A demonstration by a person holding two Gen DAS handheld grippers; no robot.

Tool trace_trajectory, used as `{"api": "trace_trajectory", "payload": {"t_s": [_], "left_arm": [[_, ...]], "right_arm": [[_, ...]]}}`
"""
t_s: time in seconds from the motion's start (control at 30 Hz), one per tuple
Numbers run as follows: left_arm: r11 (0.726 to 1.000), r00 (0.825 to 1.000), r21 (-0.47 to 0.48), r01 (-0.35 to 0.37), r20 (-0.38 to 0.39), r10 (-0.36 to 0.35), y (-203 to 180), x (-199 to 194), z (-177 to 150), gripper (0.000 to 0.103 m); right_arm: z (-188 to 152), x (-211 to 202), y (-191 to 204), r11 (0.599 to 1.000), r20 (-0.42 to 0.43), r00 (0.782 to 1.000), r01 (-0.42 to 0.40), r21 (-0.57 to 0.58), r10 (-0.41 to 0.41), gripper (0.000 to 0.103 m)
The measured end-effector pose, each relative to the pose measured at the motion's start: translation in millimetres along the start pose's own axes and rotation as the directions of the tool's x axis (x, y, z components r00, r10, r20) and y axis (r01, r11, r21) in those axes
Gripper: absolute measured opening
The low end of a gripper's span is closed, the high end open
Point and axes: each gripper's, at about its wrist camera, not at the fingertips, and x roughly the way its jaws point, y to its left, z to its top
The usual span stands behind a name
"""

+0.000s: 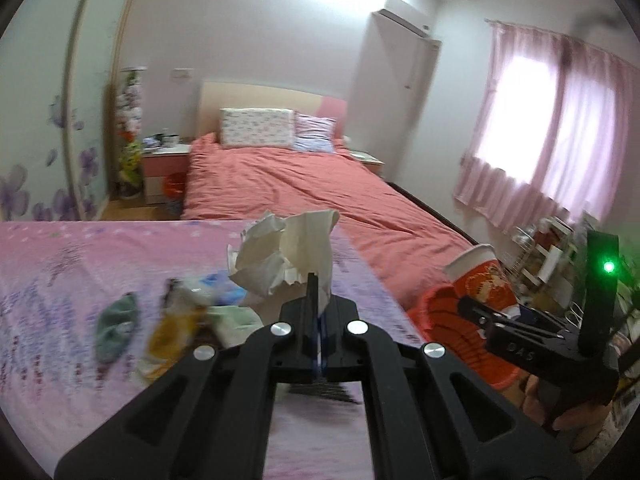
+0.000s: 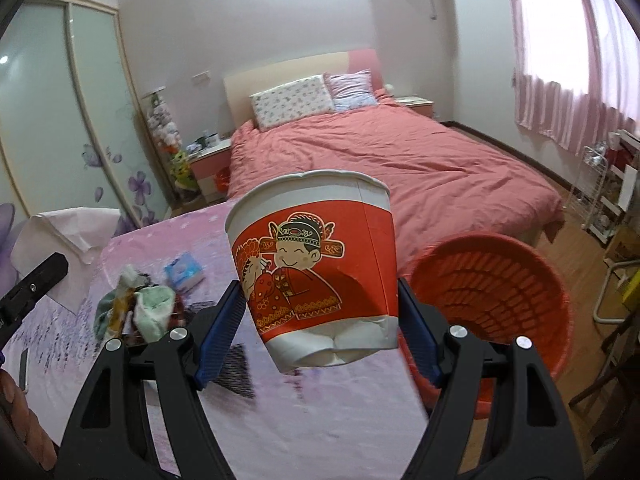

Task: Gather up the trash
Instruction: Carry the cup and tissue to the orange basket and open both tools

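Black linkage bars fill the bottom of both wrist views. On the left, the left gripper (image 1: 319,286) has its jaws pinched tight on a crumpled white tissue (image 1: 288,254), which stands up from the fingertips above the table (image 1: 60,280). The table wears a pink flowered cloth. On that cloth, left of the tissue and lower, lies a blurred heap of trash (image 1: 176,316): something green, something yellow, a pale wad, and a blue-and-white packet just behind.

The right gripper (image 2: 320,312) clamps a paper cup (image 2: 316,264) between its blue pads (image 2: 218,332), one pad on each side wall. The cup is red and white with a cartoon figure, tilted with its mouth leaning away, and its lower wall is dented inward. It hangs over the table's right edge. Just right of the table, lower down, stands a red basket (image 2: 496,288) with ribbed walls; the cup is beside its rim, not inside it.

From the right view the trash heap sits on the table left of the cup, with the blue packet (image 2: 184,270) just behind it and a white sheet (image 2: 68,228) at the table's far left corner. The left gripper's black body shows at the left edge of that view.

Beyond the table is a bed (image 2: 400,160) with a coral cover and two pillows at its headboard. Left of the table a wardrobe (image 2: 60,100) with flowered glass doors lines the wall; on the right, pink curtains (image 1: 560,120) cover a bright window.
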Motion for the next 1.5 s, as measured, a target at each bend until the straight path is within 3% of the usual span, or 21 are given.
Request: {"api": "trace_trajectory", "payload": {"t_s": [0.47, 0.73, 1.17, 1.5], "left_arm": [[0.975, 0.983, 0.168, 0.144, -0.142, -0.120, -115, 79, -22, 0.002], [0.938, 0.975, 0.309, 0.156, -0.200, -0.096, -175, 118, -41, 0.002], [0.904, 0.954, 0.370, 0.213, -0.278, -0.111, -222, 170, -60, 0.002], [0.891, 0.940, 0.379, 0.250, -0.315, -0.130, -234, 192, -72, 0.003]], "right_arm": [[-10, 7, -90, 0.982, -0.013, 0.989, 0.148, 0.119, -0.147, 0.074], [-14, 15, -135, 0.966, -0.038, 0.982, 0.189, 0.177, -0.185, 0.074], [-13, 23, -176, 0.950, -0.056, 0.980, 0.200, 0.241, -0.192, 0.074], [-10, 32, -195, 0.939, -0.067, 0.987, 0.160, 0.306, -0.146, 0.075]]}}
